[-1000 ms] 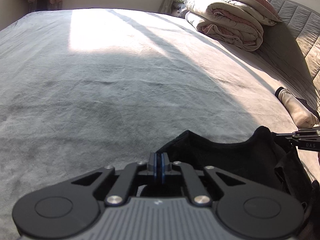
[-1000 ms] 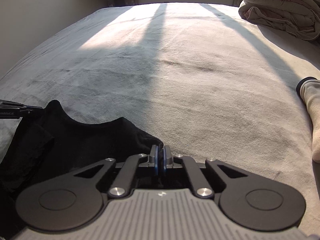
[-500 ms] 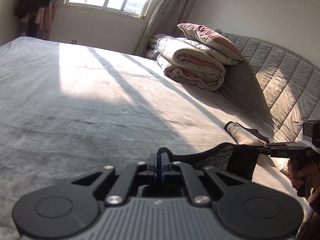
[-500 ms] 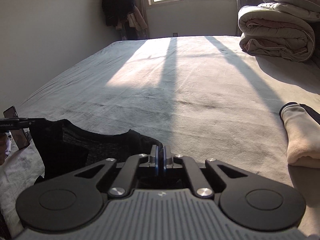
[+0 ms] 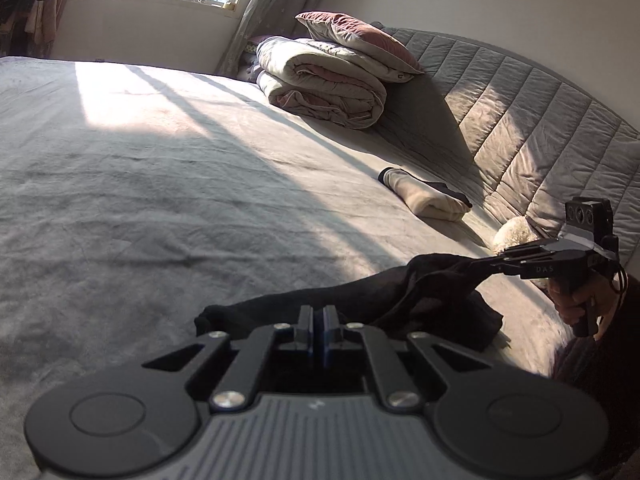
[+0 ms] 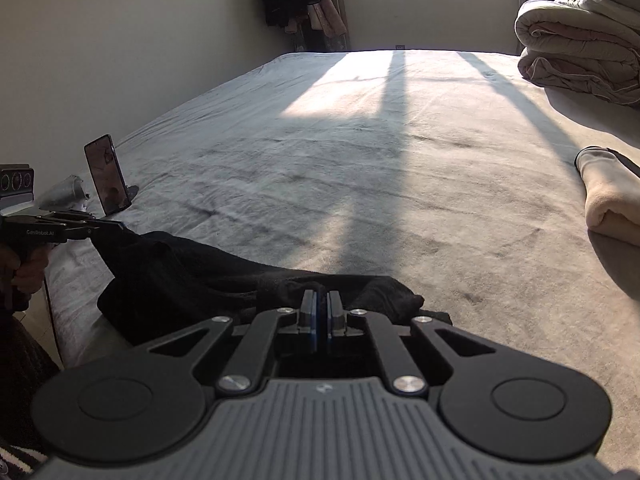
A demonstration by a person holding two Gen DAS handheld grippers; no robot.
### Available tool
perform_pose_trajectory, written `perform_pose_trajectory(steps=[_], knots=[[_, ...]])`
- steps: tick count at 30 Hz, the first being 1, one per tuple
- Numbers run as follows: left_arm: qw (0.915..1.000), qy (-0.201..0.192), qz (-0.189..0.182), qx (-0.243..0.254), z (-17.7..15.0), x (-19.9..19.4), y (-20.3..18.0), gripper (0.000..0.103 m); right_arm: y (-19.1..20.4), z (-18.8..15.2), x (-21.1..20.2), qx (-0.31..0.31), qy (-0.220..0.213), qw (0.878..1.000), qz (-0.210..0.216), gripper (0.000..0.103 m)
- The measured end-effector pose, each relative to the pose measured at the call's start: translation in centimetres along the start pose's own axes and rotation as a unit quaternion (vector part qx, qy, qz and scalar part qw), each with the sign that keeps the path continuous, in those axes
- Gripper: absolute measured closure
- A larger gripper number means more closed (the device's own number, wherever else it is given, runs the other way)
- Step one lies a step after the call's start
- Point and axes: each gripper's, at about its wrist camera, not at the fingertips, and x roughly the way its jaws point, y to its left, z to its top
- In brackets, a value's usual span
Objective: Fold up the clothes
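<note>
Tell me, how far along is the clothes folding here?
One piece looks done: a cream garment lies rolled near the quilted headboard. In hand is a black garment: the left hand-held gripper and the right hand-held gripper each pinch an end of it, stretched between them just above the grey bedsheet. It is bunched, with no neat fold showing, so folding it is what remains.

Only two bits of text I can make out: "DAS" printed on the side of my right gripper (image 5: 476, 265), and "GenRobot.AI" on the side of my left gripper (image 6: 116, 225).
</note>
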Motion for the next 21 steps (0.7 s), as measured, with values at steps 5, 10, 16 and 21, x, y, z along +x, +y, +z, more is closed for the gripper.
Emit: perform_pose_trajectory(steps=[5,10,16,21], knots=[[0.998,0.061,0.003,0.015,-2.4,0.6,0.2,0.097,0.1,-3.5,1.6,-0.028,0.062,0.998,-0.017,0.092],[0.9988,0.048,-0.008,-0.007,-2.9,-0.3,0.5,0.061,0.4,-4.5,0.1,-0.024,0.042,0.999,-0.014,0.087],[0.9994,0.025,-0.025,-0.007,-2.0,0.0,-0.7,0.052,1.2,-3.7,-1.3,-0.015,-0.014,0.999,0.029,0.049],[0.9991,0.037,-0.016,0.01,-1.5,2.3,-1.6,0.052,3.8,-3.3,0.9,-0.07,0.006,0.995,0.067,0.049]])
